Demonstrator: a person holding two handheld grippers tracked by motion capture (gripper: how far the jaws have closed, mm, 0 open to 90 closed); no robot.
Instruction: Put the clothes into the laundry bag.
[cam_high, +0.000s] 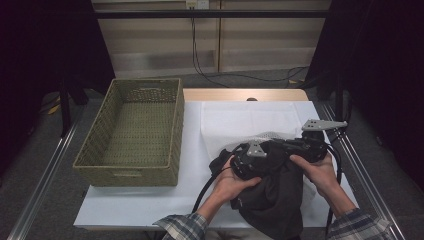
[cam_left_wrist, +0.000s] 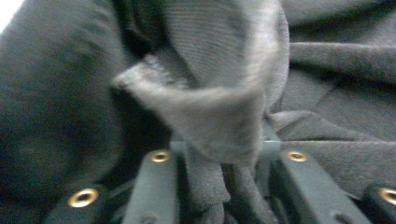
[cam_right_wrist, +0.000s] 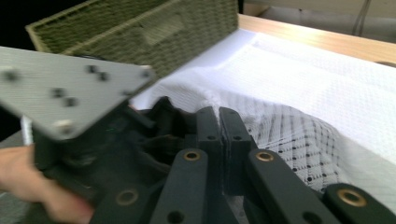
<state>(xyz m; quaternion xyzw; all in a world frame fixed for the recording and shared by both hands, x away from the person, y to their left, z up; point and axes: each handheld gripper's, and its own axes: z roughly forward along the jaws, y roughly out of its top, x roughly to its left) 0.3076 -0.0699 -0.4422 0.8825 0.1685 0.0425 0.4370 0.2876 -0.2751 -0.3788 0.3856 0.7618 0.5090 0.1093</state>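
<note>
Bunching near the table's front edge, the dark garment (cam_high: 275, 192) is being gathered, seemingly for the wicker basket (cam_high: 131, 131) at the left. The left gripper (cam_left_wrist: 224, 161) is pinching a fold, while the right gripper (cam_right_wrist: 218, 122) is pressing its jaws together beside a white mesh cloth (cam_right_wrist: 299, 140).

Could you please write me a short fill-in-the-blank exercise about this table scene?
1. The woven basket contains ____.
2. The dark garment lies to the ____ of the basket in the high view.
3. The left hand-held gripper has ____ fabric between its jaws.
4. The cloth covering the table is ____.

Missing words: nothing; right; dark; white
</note>
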